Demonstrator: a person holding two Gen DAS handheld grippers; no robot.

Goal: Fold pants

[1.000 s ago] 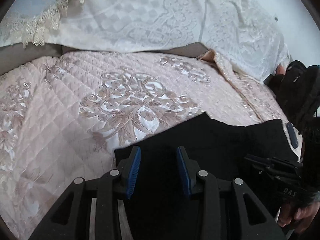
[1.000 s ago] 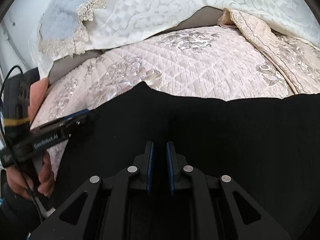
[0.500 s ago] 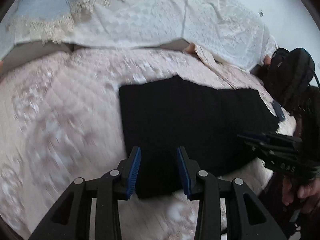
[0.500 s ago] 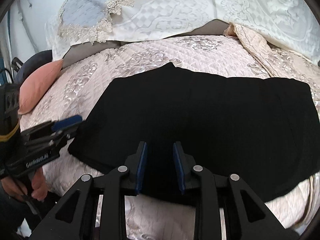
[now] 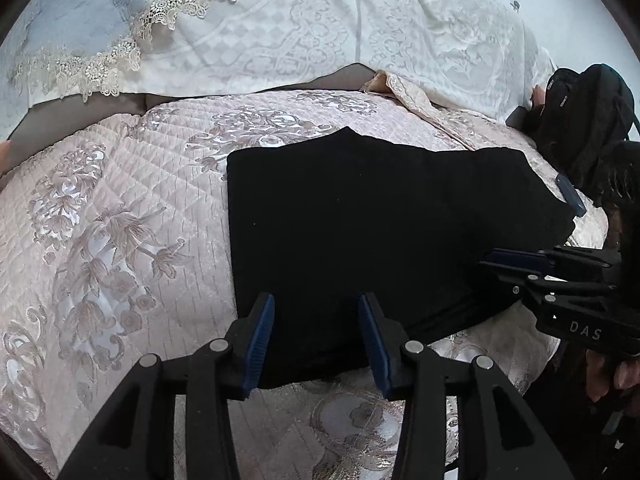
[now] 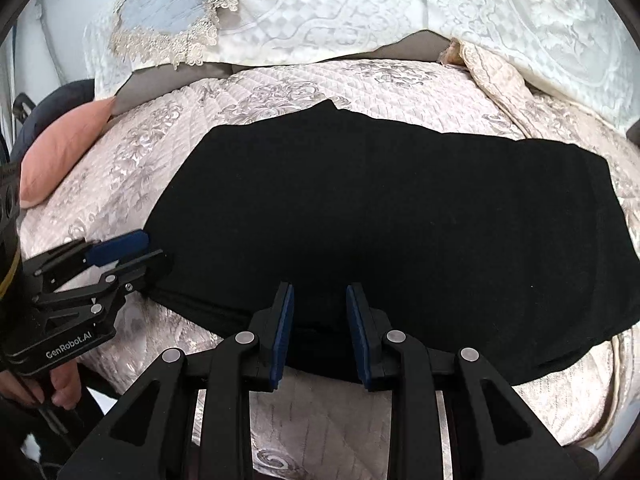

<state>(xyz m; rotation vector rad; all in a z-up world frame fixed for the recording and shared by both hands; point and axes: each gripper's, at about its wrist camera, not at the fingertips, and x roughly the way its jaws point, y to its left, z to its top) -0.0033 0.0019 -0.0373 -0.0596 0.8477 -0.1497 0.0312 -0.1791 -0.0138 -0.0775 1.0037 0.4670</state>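
I see plain black pants on a pale pink quilt with silvery floral embroidery. White patterned cover, beige lace trim. Salmon cushion. Gripper pads blue.

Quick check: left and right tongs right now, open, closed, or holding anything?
Left tongs: open, just widened, over the black pants, gripping nothing.
Right tongs: open, just widened, over the pants' near edge, gripping nothing.
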